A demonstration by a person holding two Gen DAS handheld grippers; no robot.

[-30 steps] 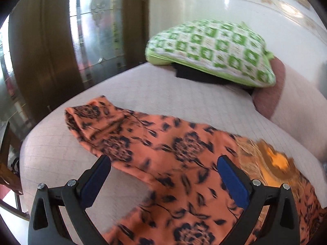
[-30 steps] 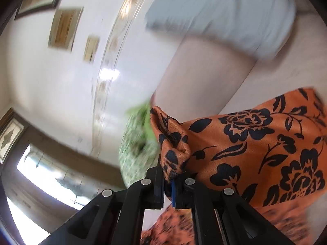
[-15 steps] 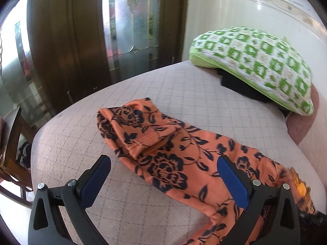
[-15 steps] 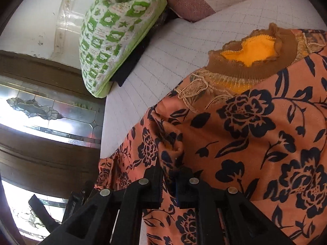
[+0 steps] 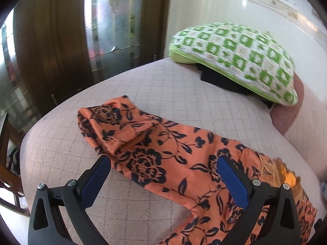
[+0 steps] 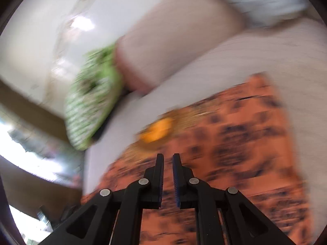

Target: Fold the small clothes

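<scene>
An orange garment with dark flowers (image 5: 147, 140) lies spread on the quilted bed (image 5: 163, 94), its sleeve folded over at the left end and its yellow-brown neckline (image 5: 286, 175) at the right. My left gripper (image 5: 163, 159) hovers open just over the sleeve, one blue pad on each side of the cloth. In the blurred right wrist view the same garment (image 6: 235, 143) lies flat below my right gripper (image 6: 168, 155). Its jaws stand almost together with only a thin slit, and no fabric is between them. The neckline (image 6: 157, 130) lies just ahead of it.
A green-and-white checked pillow (image 5: 235, 55) rests on something dark (image 5: 220, 79) at the far end of the bed, beside a pinkish bolster (image 5: 286, 114). A wooden and glass door (image 5: 102, 30) stands behind the bed. Wooden furniture (image 5: 8, 163) is at the left edge.
The fold of orange fabric that my right gripper pinched is no longer between its jaws, and that view has swung. My left gripper has drifted sideways, staying open over the sleeve.
</scene>
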